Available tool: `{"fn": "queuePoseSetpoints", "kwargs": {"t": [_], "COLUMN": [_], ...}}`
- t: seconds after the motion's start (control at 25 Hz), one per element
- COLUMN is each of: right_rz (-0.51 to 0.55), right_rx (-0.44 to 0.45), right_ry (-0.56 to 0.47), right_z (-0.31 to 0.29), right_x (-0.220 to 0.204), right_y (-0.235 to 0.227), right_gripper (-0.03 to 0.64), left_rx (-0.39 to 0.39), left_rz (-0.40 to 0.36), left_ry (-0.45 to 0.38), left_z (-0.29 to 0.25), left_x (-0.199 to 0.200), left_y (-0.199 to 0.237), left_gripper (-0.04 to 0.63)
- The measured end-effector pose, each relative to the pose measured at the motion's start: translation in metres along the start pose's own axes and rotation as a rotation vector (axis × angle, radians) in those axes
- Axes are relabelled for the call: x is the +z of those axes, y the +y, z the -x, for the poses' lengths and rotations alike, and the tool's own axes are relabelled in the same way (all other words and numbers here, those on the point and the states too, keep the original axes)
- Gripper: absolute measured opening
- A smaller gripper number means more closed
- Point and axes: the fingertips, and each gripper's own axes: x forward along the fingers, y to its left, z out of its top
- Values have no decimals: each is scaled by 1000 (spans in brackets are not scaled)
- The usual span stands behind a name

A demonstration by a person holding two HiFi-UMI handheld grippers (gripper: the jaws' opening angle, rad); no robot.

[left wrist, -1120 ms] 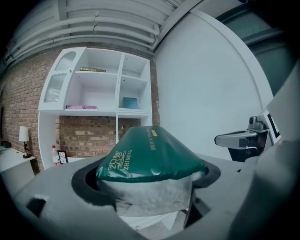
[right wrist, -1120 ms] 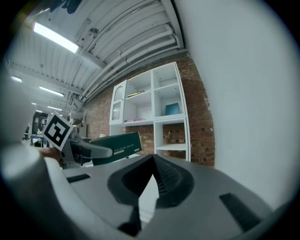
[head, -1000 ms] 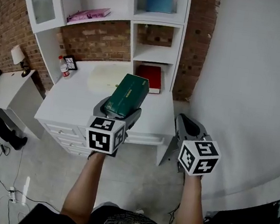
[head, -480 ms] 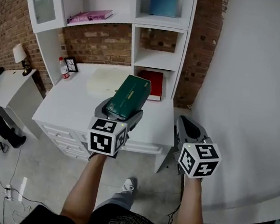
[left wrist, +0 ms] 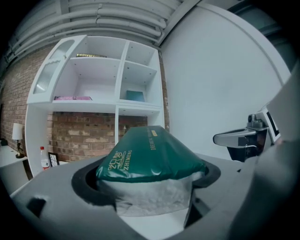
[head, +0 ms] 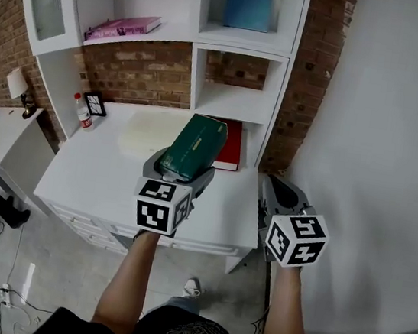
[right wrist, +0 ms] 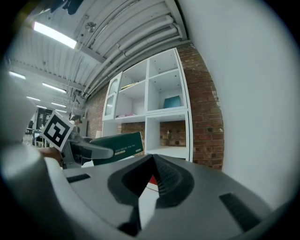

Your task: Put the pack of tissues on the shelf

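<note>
The fingers (left wrist: 80, 183) of the left gripper (head: 180, 172) are clamped on the near end of the green pack of tissues (head: 191, 148). The pack juts out past them, tilted with its far end higher, in the air over the white desk (head: 99, 178) and not yet on any shelf. The fingers (right wrist: 167, 176) of the right gripper (head: 280, 196) are pressed together at their tips with nothing between them; that gripper hangs just right of the desk's near right corner, beside the plain white wall (head: 381, 148). Beyond the pack a red book (head: 230, 144) lies on the desk, at the foot of the white shelf unit (head: 198, 41). The compartment above the red book holds nothing that shows, and the one above that holds a blue book (head: 249, 4). On the long shelf to the left lies a pink book (head: 124, 27) — below it, against the brick wall (head: 141, 72), stand a small bottle (head: 83, 110) and a small frame (head: 94, 102).
</note>
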Motion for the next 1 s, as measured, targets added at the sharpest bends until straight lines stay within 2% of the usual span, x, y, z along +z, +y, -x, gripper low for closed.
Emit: {"fn": "queuePoseSetpoints", "kwargs": {"t": [0.48, 1.0], "right_rz": [10, 23], "right_rx": [-18, -35], "right_ry": [44, 60], "right_z": [-134, -201], "right_x": [16, 20], "right_y": [-41, -56], "right_gripper": [4, 3], "left_rx": [-60, -126], "left_rz": [17, -4], "left_ry": [17, 22], "left_z": [-120, -178], "left_x": [15, 17], "left_y": [65, 83], "left_gripper": [463, 463]}}
